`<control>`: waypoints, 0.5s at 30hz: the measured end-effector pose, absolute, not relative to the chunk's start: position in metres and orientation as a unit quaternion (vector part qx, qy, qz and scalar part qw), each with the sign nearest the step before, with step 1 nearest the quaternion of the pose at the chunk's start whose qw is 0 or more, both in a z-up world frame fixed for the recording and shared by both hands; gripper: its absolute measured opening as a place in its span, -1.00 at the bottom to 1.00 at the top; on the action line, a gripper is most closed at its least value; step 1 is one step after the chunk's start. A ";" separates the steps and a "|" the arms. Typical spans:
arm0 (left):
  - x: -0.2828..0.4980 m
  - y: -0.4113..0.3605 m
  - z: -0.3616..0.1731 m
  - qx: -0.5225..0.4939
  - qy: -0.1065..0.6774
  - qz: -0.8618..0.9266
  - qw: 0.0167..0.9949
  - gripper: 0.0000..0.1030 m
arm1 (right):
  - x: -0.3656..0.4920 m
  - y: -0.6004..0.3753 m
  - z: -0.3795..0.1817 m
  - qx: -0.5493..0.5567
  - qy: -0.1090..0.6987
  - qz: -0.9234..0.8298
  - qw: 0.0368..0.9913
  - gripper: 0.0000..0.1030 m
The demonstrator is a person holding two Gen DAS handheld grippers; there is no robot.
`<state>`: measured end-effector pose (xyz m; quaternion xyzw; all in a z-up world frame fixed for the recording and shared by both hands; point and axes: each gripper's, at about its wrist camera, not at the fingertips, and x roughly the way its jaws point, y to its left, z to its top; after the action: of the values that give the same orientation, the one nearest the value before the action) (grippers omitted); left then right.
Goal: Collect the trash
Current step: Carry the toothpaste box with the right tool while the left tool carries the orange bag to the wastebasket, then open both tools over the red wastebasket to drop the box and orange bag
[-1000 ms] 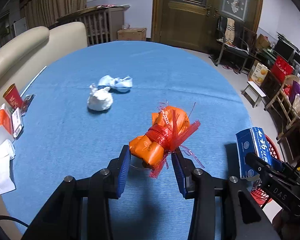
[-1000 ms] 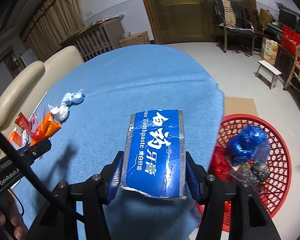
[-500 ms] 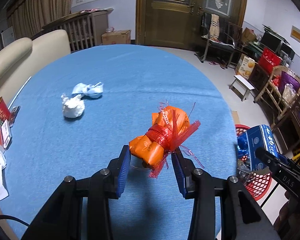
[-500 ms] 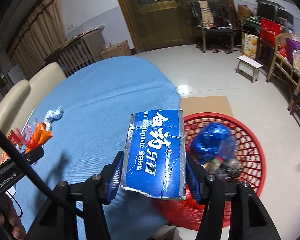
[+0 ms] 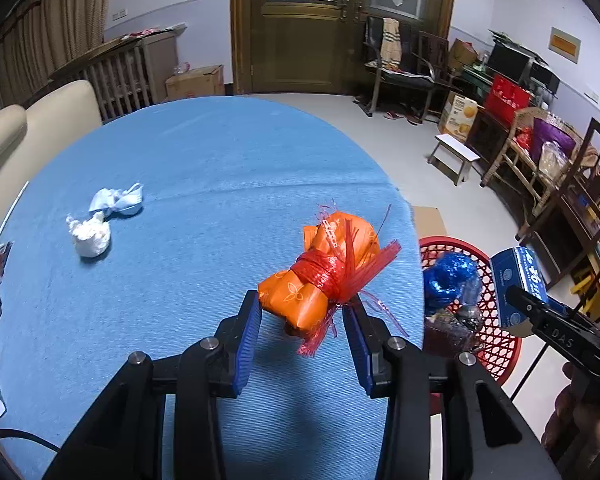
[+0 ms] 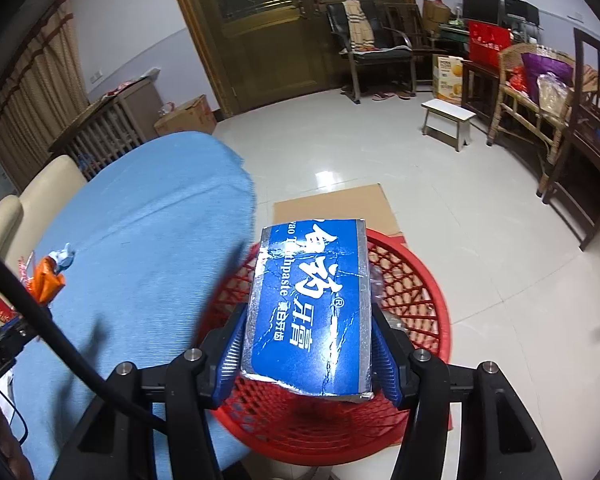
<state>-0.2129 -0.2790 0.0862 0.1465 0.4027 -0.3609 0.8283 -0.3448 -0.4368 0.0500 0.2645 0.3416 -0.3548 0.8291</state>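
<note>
Two claws, both loaded. My left gripper (image 5: 302,316) is clamped on an orange bundle (image 5: 318,280) tied with red netting — pads pressing its near end, jaws fairly narrow, the frayed red strands sticking out to the right. It hangs over the blue table (image 5: 180,160), close to the right edge.

My right gripper (image 6: 308,344) has a blue toothpaste box (image 6: 312,308) pinched across its width, jaws part open to fit it. The box hangs above the red basket (image 6: 416,300) on the floor, just beside the table edge. Seen from the left camera, the basket already has a blue foil wad (image 5: 450,276) and some clear wrapping in it.

Left on the cloth, well apart from my claws: a white paper ball (image 5: 90,234) and a pale blue wad (image 5: 118,202), touching or nearly so — cannot tell which. Flat cardboard (image 6: 332,204) lies under the basket's far side.
</note>
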 end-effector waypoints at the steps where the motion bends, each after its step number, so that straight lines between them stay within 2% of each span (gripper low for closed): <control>1: -0.214 -0.282 0.086 0.148 0.402 -0.363 0.827 -0.16 | -0.347 -0.439 0.049 0.265 0.342 -0.357 0.828 0.17; 15: -0.242 -0.326 0.083 0.179 0.398 -0.402 0.805 -0.16 | -0.366 -0.454 0.031 0.277 0.352 -0.370 0.814 0.17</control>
<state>-0.2424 -0.3260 0.0830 0.1791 0.3977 -0.4017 0.8052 -0.3658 -0.4539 0.0306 0.2772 0.3519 -0.3704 0.8137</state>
